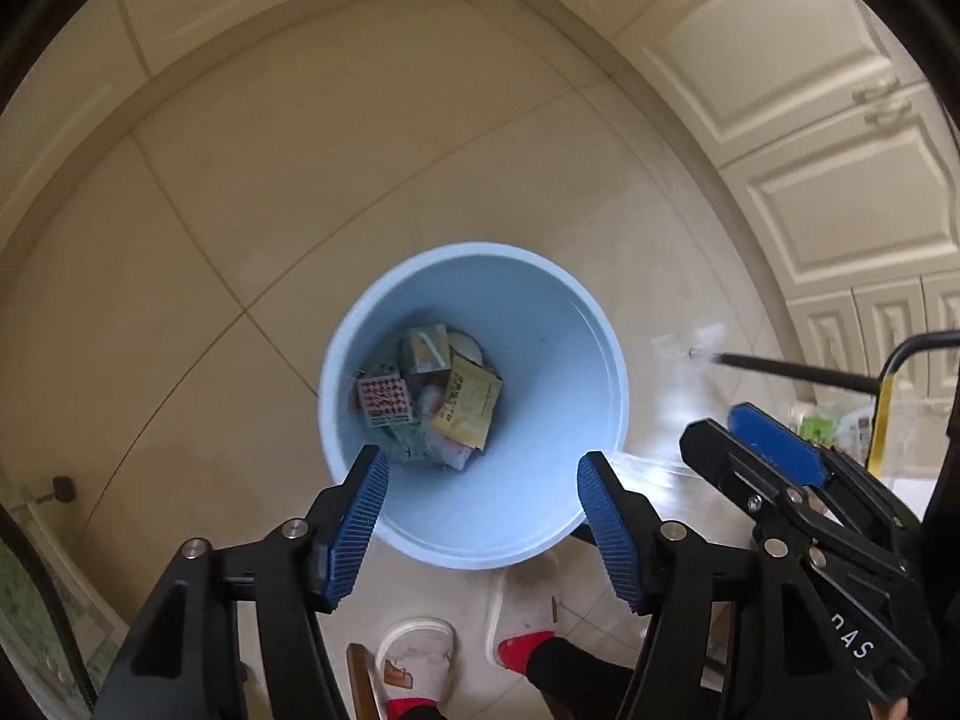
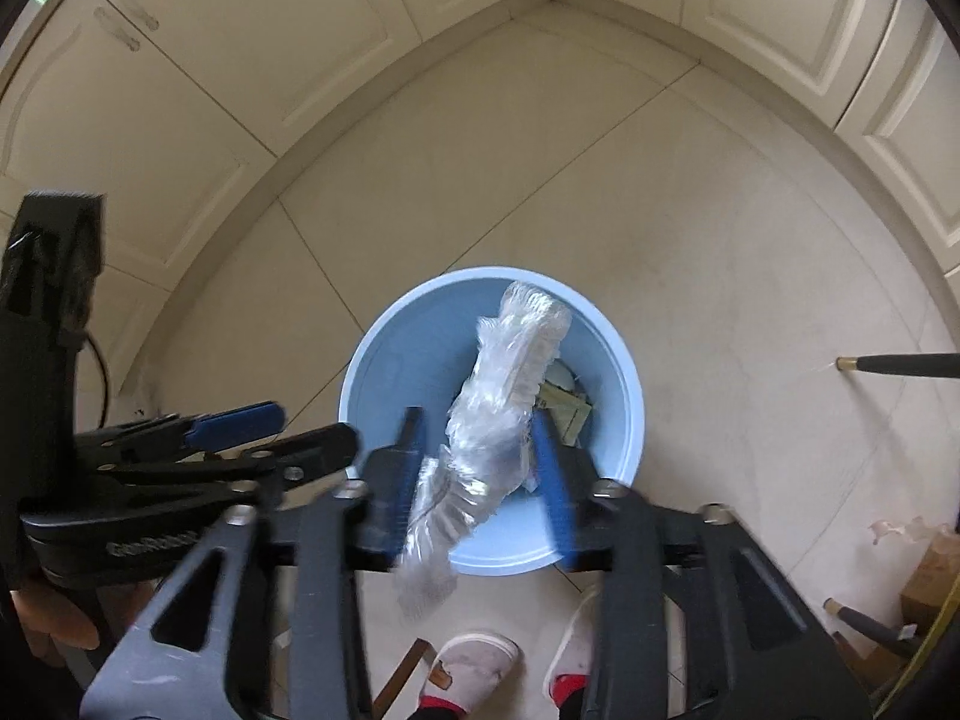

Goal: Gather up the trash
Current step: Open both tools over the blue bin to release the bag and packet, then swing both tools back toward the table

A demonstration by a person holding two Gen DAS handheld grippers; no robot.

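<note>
- Bin (image 1: pixel 480 402) first: the pale blue bin stands on the tiled floor (image 1: pixel 270 180) straight below both cameras, and we see wrappers (image 1: pixel 432 396) heaped at its bottom.
- On the left, our left gripper (image 1: pixel 480 480) hangs over the near rim with its jaws spread wide and nothing between the blue pads (image 1: pixel 360 516); it carries no trash.
- Centre: the thing in play is a crumpled clear plastic wrap (image 2: pixel 498 426), seen from the right wrist. Its long axis runs from the near rim, low and left, up and away over the bin's mouth.
- Our right gripper (image 2: pixel 480 468) has its jaws on either side of the wrap's middle. The frame is blurred, so we cannot tell whether the pads (image 2: pixel 549 480) grip it or have let go.
- The relation that matters: most of the wrap lies above the opening, but its near tail overhangs the rim on our side, towards the slippers (image 2: pixel 474 666).
- We judge the right hand alone decides this step; a drop here should land inside only if the tail follows the rest down.
- Far right, a dark rod (image 2: pixel 900 365) lies on the floor, well apart from the bin.
</note>
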